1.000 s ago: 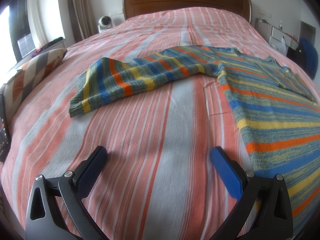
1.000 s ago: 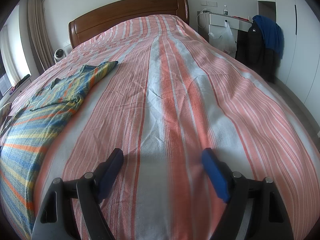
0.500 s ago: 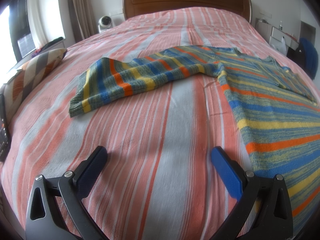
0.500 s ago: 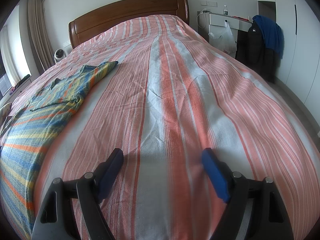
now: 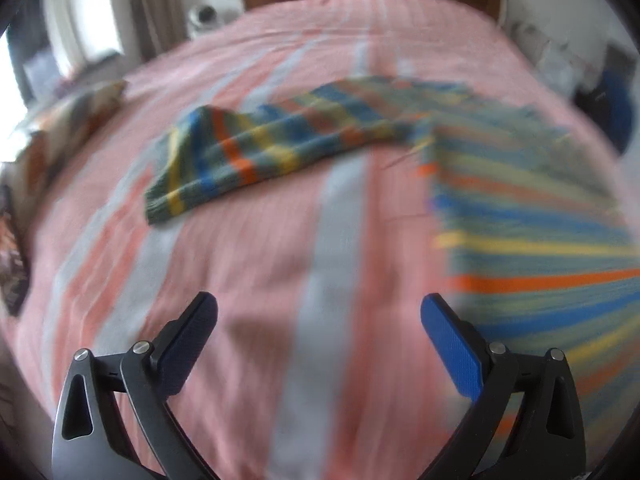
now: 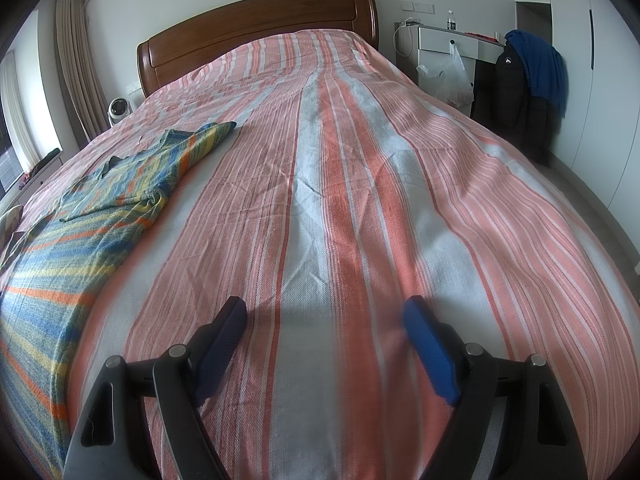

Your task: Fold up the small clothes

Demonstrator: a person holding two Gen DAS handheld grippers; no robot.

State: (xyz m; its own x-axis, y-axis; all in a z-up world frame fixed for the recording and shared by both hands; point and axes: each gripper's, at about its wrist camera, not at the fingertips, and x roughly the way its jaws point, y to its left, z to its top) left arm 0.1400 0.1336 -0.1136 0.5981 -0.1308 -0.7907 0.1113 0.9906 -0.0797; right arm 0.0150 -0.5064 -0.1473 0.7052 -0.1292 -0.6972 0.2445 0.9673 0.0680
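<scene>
A striped sweater (image 5: 520, 208) in blue, yellow, orange and grey lies flat on the bed, its body at the right and one sleeve (image 5: 256, 148) stretched to the left. My left gripper (image 5: 320, 308) is open and empty above bare bedspread, short of the sleeve. In the right wrist view the sweater (image 6: 80, 216) lies at the left, with its other sleeve (image 6: 200, 140) pointing away. My right gripper (image 6: 324, 308) is open and empty above bare bedspread, to the right of the sweater.
The bed has a pink, orange and white striped cover (image 6: 360, 160) and a wooden headboard (image 6: 256, 36). A patterned cushion (image 5: 68, 128) lies at the left edge. A white desk (image 6: 448, 44), a plastic bag (image 6: 444, 76) and a chair with jackets (image 6: 528, 76) stand right of the bed.
The left wrist view has gone blurred and shifted: the left gripper is moving, and the sleeve now sits slightly lower and nearer. The right gripper has not moved.
</scene>
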